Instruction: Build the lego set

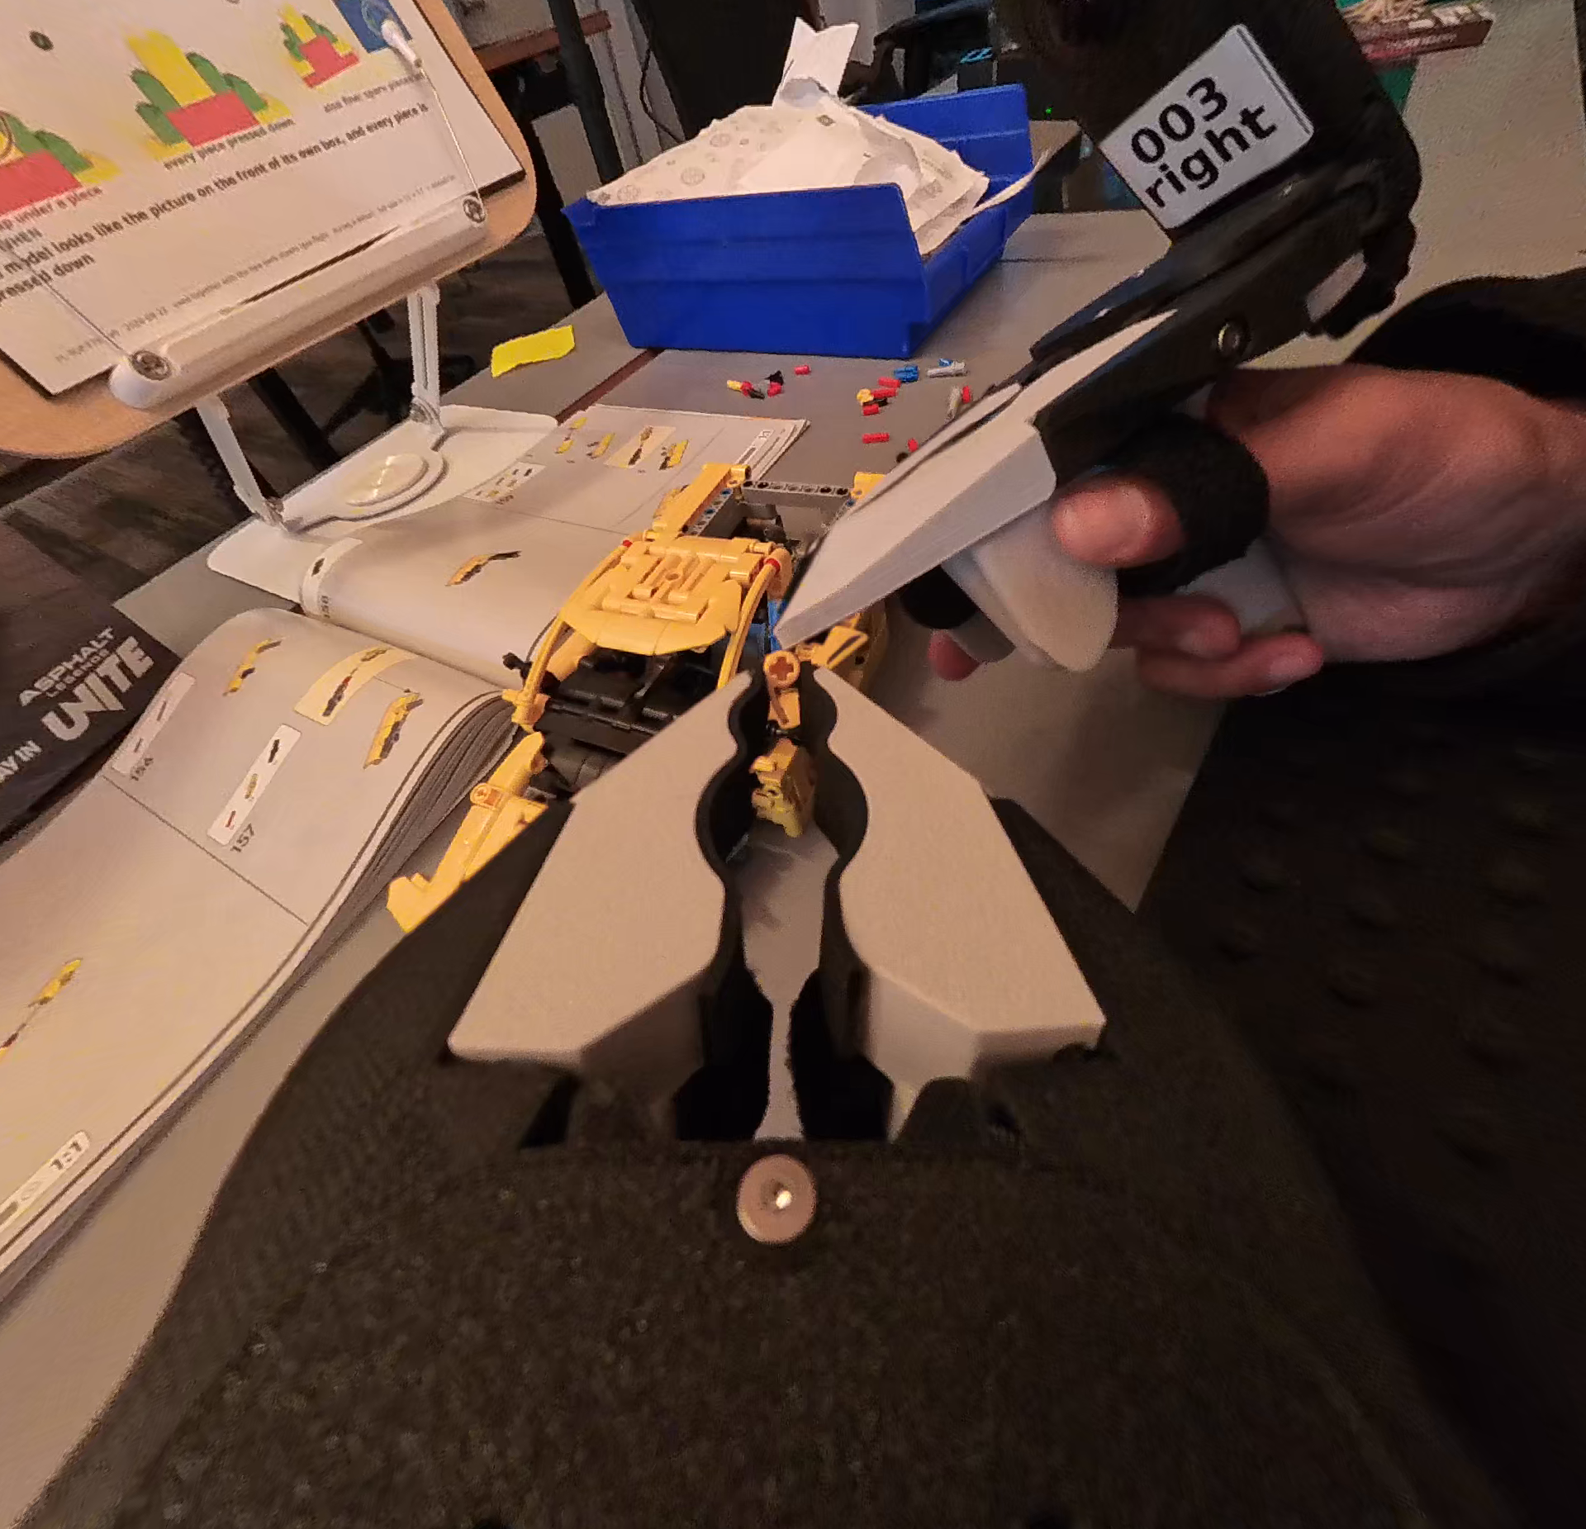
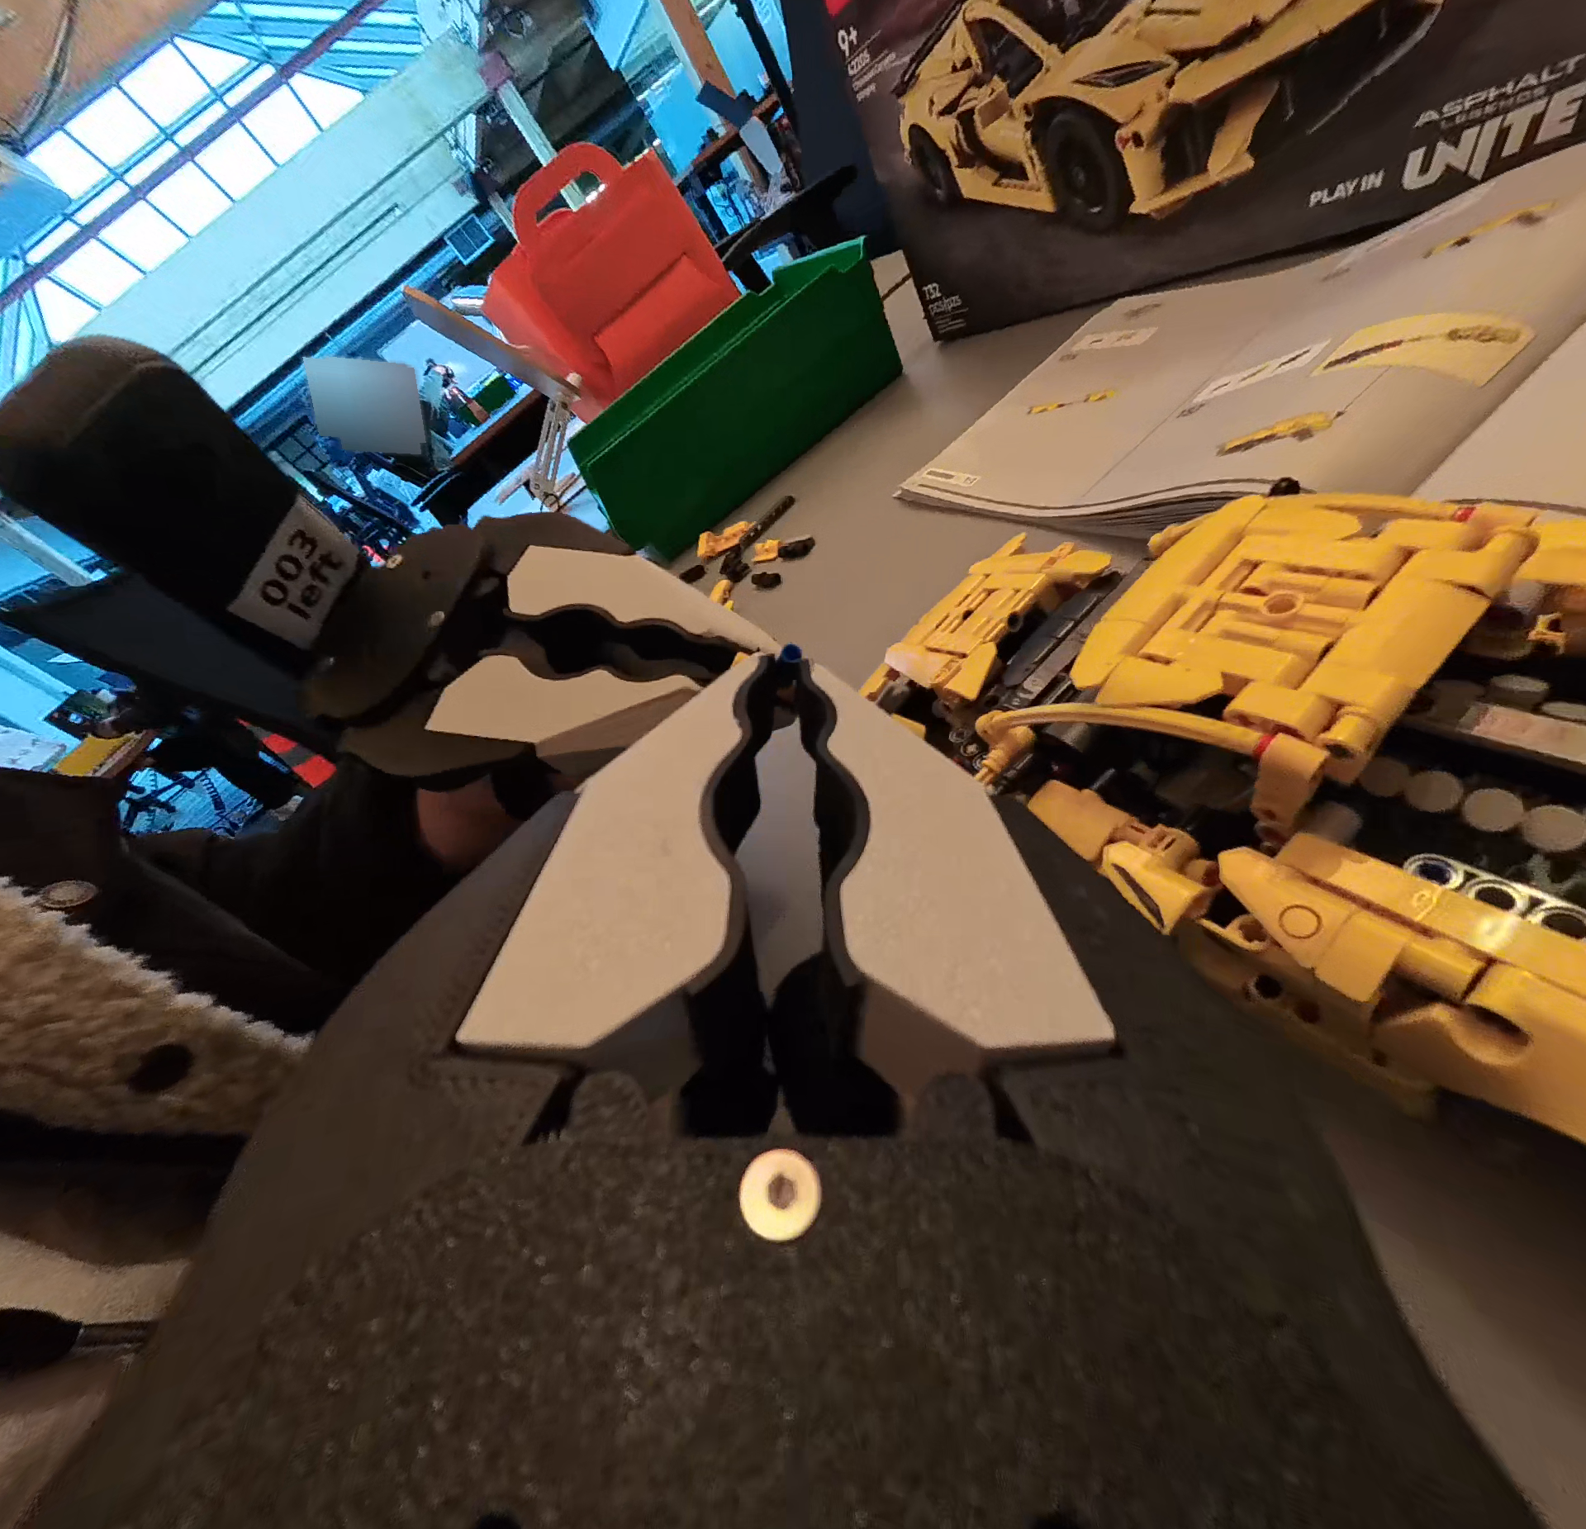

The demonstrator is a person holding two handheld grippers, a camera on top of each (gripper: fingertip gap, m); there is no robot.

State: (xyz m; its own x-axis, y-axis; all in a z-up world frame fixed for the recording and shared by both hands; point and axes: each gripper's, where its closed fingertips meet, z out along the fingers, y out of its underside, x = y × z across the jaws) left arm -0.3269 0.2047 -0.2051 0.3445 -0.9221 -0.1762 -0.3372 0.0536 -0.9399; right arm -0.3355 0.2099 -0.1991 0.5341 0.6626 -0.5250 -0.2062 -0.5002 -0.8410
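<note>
The yellow lego car [image 1: 661, 604] lies on the open instruction booklet [image 1: 257, 801]. It also shows in the right wrist view [image 2: 1270, 630]. My left gripper [image 1: 783, 690] is shut on a small yellow part [image 1: 785, 788] at the car's near side. I cannot tell if that part is joined to the car. My right gripper [image 2: 785, 672] is shut on a small blue pin [image 2: 789, 654] that sticks out of its tips. Its tips [image 1: 785, 634] sit just above the left gripper's tips, almost touching the yellow part. The left gripper [image 2: 601, 630] comes in from the left in the right wrist view.
A blue bin [image 1: 798, 278] with crumpled paper stands at the back, with loose small pins [image 1: 875, 389] before it. A sheet stand [image 1: 214, 157] is at the back left. A green bin [image 2: 738, 406], a red bag [image 2: 618, 286], loose pieces [image 2: 747, 552] and the set's box [image 2: 1201, 115] stand farther off. Less than 4 cm separates the two grippers' tips.
</note>
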